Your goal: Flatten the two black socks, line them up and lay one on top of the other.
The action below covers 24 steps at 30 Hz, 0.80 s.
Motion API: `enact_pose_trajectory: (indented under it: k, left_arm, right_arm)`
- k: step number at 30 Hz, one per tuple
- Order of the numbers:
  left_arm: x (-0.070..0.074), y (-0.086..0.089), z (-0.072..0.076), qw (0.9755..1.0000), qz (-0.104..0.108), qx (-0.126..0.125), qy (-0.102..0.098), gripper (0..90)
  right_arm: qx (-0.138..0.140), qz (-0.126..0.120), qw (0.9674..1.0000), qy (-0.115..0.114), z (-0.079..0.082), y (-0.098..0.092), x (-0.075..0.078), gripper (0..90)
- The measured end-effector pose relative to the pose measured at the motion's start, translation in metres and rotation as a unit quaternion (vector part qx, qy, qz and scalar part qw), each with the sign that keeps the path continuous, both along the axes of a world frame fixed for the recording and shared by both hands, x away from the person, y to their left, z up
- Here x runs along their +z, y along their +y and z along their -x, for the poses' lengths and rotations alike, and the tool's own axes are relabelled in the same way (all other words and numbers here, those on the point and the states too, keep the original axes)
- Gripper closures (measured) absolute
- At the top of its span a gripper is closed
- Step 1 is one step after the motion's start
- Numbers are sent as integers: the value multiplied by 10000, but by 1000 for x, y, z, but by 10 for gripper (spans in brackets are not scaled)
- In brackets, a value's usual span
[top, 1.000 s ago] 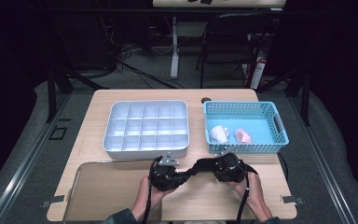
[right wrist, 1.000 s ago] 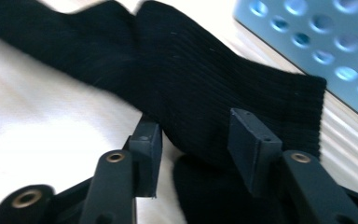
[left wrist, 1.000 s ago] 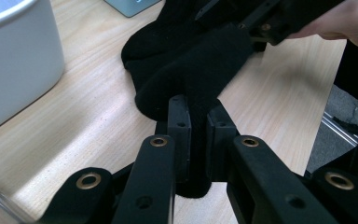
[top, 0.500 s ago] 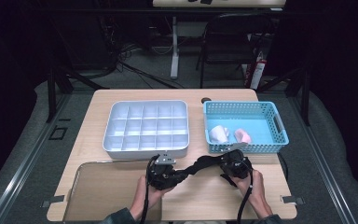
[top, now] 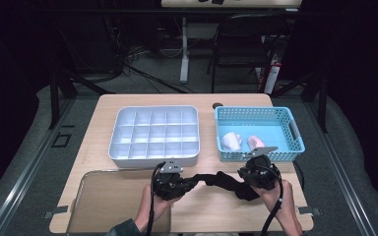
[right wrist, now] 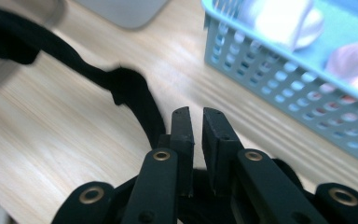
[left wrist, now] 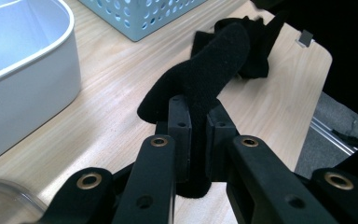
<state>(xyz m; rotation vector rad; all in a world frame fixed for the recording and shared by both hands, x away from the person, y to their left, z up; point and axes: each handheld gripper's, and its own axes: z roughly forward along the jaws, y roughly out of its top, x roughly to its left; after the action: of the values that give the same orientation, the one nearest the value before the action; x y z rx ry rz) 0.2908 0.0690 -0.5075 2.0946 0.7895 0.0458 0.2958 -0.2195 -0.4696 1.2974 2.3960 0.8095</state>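
A long black fabric sock (top: 216, 180) is stretched above the light wooden counter (top: 128, 105) between two hand-held grippers, near the counter's front edge. The left gripper (left wrist: 196, 123) is closed firmly on one end of the sock. The right gripper (right wrist: 195, 122) has just been closing; its fingers (right wrist: 182, 128) are nearly together, with the sock's other end seemingly pinched low between them. For a clean fold, even tension should be kept and both ends raised together. Beyond lie a white compartmented plastic tray (top: 155, 135) and a blue perforated basket (top: 295, 142) holding pale rolled items (top: 231, 141), whose nature cannot be made out. The right-hand contact point is hidden.
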Motion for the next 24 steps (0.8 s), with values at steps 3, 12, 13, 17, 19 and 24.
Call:
enact_pose_trajectory:
  k: [3, 12, 13, 17, 19, 24]
  left_arm:
    - [0, 1, 0, 10000, -30, 41, 20, 836]
    - [-6, 1, -4, 9999, -49, 95, 99, 836]
    - [-6, 1, -5, 9999, -58, 105, 94, 836]
    - [-8, 2, -7, 9998, -87, 154, 103, 836]
    - [-9, 2, -7, 9997, -141, 178, 58, 836]
    - [-12, 3, -9, 9995, -202, 210, 95, 836]
  right_arm:
    - [23, 45, 9999, 142, -2, 1, 3, 825]
    - [412, -27, 9980, 481, 5, 7, -26, 577]
    - [391, 57, 9979, 505, 5, 6, -26, 578]
    - [259, 223, 9970, 688, 0, 3, -36, 679]
    - [174, 352, 9971, 654, -2, 0, -41, 786]
    - [95, 180, 9975, 669, -3, -8, -38, 860]
